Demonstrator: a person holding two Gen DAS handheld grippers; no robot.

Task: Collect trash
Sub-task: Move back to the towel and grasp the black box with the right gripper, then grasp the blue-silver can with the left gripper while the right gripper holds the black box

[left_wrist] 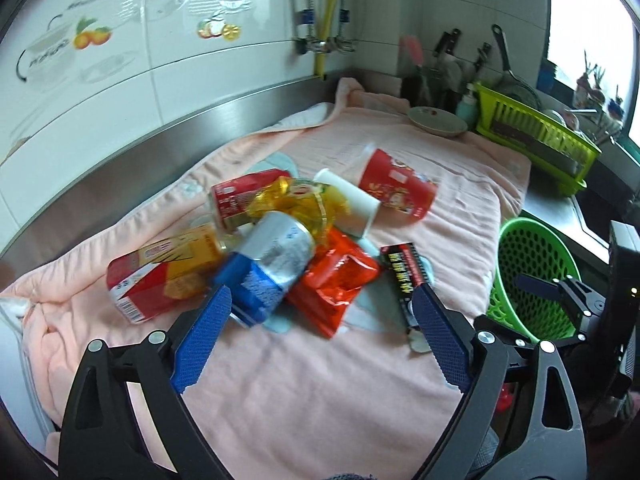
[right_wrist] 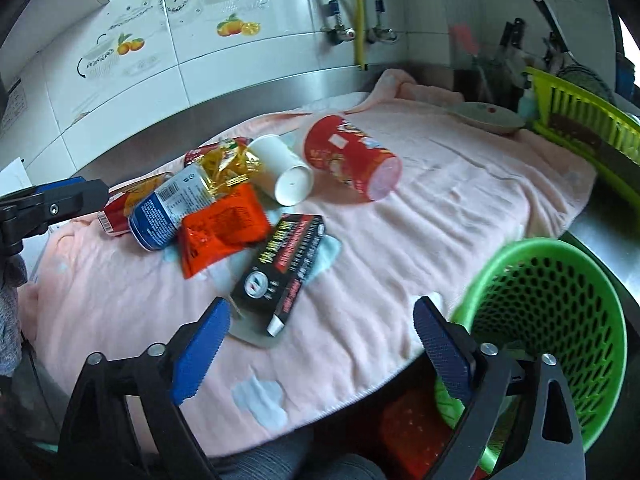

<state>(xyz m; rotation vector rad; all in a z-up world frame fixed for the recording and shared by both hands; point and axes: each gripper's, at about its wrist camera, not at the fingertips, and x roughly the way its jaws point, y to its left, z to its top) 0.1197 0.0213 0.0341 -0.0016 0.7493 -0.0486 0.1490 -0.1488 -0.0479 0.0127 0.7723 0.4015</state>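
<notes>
A pink towel [left_wrist: 280,380] covers the counter, and the trash lies heaped on its middle. Farthest left in the heap is a red and yellow carton [left_wrist: 160,276] on its side, with a blue and silver can [left_wrist: 268,264] leaning over its right end and a red can [left_wrist: 236,200] just behind. A crumpled gold wrapper [left_wrist: 296,204] sits on top of these, and an orange foil packet [left_wrist: 336,280] lies against the blue can's right side. Behind the packet a white paper cup [right_wrist: 286,178] lies tipped with its base toward the camera, and to its right a large red paper tub [right_wrist: 352,160] lies on its side, touching or just beside the cup. Nearer, a black box with red lettering [right_wrist: 280,268] rests at the packet's right edge. The left gripper [left_wrist: 322,316] hovers near the heap with its blue fingers spread wide, holding nothing. The right gripper [right_wrist: 322,328] hangs over the towel's near edge, fingers likewise wide apart and empty. At the right end of the counter stands a green perforated basket [right_wrist: 560,304], just beside the right gripper.
</notes>
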